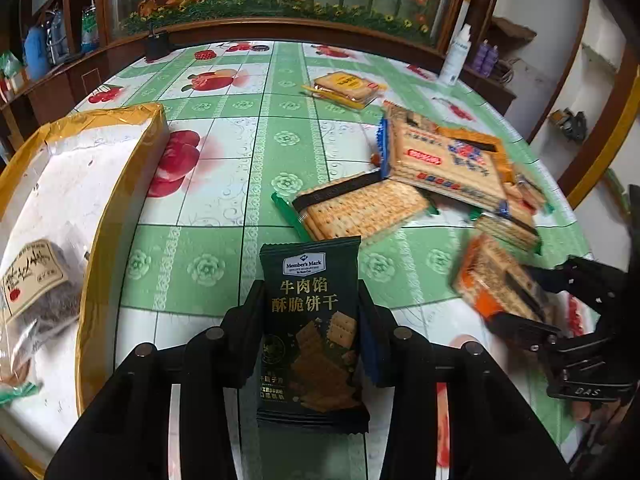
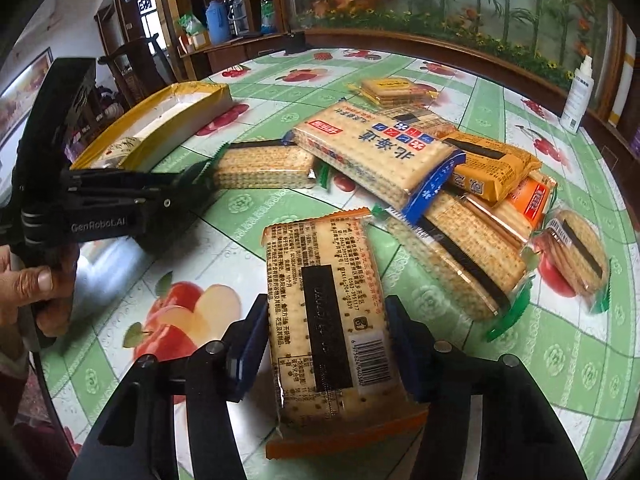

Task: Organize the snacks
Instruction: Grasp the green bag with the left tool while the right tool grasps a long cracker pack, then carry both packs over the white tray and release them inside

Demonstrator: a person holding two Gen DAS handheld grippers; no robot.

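My left gripper (image 1: pixel 310 308) is shut on a dark green Member's Mark cracker packet (image 1: pixel 310 320), held above the table. It also shows from the side in the right wrist view (image 2: pixel 192 184). My right gripper (image 2: pixel 326 320) is shut on an orange-edged cracker pack (image 2: pixel 328 320), its back label up; that pack also shows in the left wrist view (image 1: pixel 500 284). A pile of cracker packs (image 2: pixel 420 172) lies on the table beyond, with a blue-edged pack (image 2: pixel 372 152) on top. A yellow-rimmed box (image 1: pixel 72 184) at left holds a snack bag (image 1: pixel 36 284).
The table has a green and white fruit-print cloth (image 1: pixel 224 200). A yellow cracker pack (image 1: pixel 348 86) lies apart at the back. A white spray bottle (image 2: pixel 576 96) stands at the far right edge. A wooden cabinet with a painted panel (image 1: pixel 280 0) runs behind.
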